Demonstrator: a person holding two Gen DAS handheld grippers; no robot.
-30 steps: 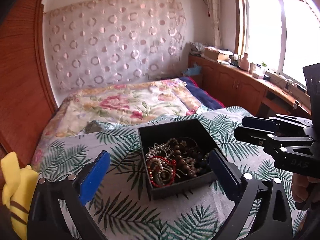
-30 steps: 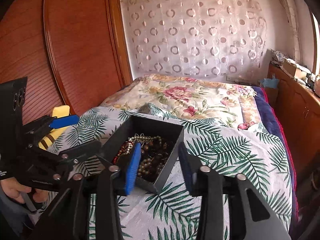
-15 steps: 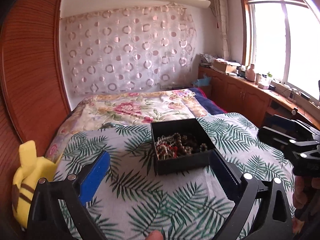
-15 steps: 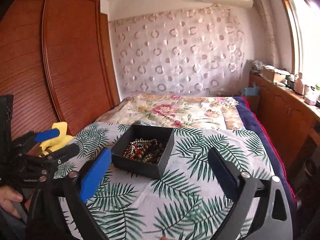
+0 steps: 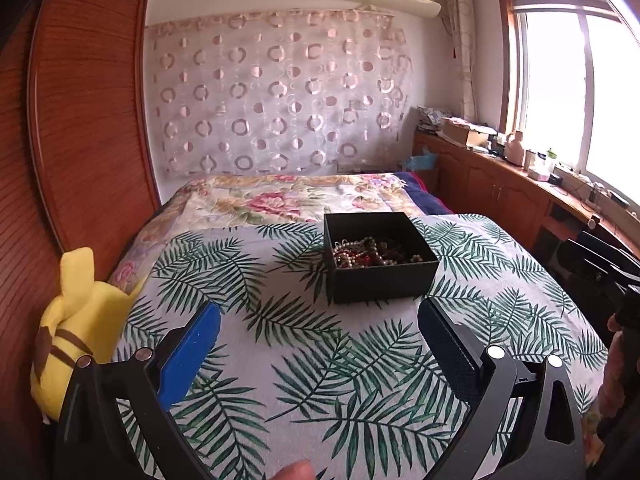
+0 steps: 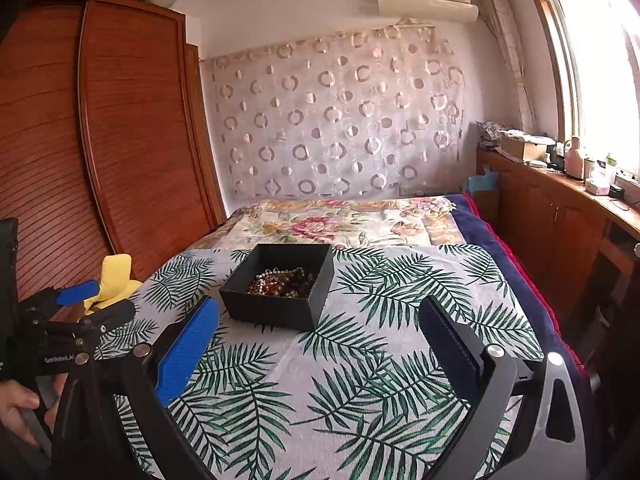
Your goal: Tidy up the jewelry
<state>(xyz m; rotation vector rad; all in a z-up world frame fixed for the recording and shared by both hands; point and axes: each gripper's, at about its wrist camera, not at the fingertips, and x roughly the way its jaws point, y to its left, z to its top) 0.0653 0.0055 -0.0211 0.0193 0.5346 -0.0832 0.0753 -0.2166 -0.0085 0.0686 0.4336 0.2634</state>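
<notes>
A black open box [image 5: 380, 276] [image 6: 280, 304] stands on the palm-leaf cloth on the bed. It holds a tangle of bead and pearl jewelry [image 5: 372, 256] [image 6: 282, 282]. My left gripper [image 5: 320, 316] is open and empty, well short of the box. It also shows at the left edge of the right wrist view [image 6: 86, 300]. My right gripper [image 6: 318, 312] is open and empty, just short of the box's near side. Part of it shows at the right edge of the left wrist view [image 5: 600, 268].
A yellow plush toy [image 5: 76, 328] [image 6: 114, 276] lies at the bed's left edge by the wooden wardrobe [image 6: 100, 160]. A floral quilt [image 5: 288, 200] covers the far bed. Wooden cabinets [image 6: 560, 216] with clutter run under the window at the right.
Both grippers have pulled back and up from the box. The right gripper's jaws, narrow over the box a second ago, now stand wide open. The box has not moved.
</notes>
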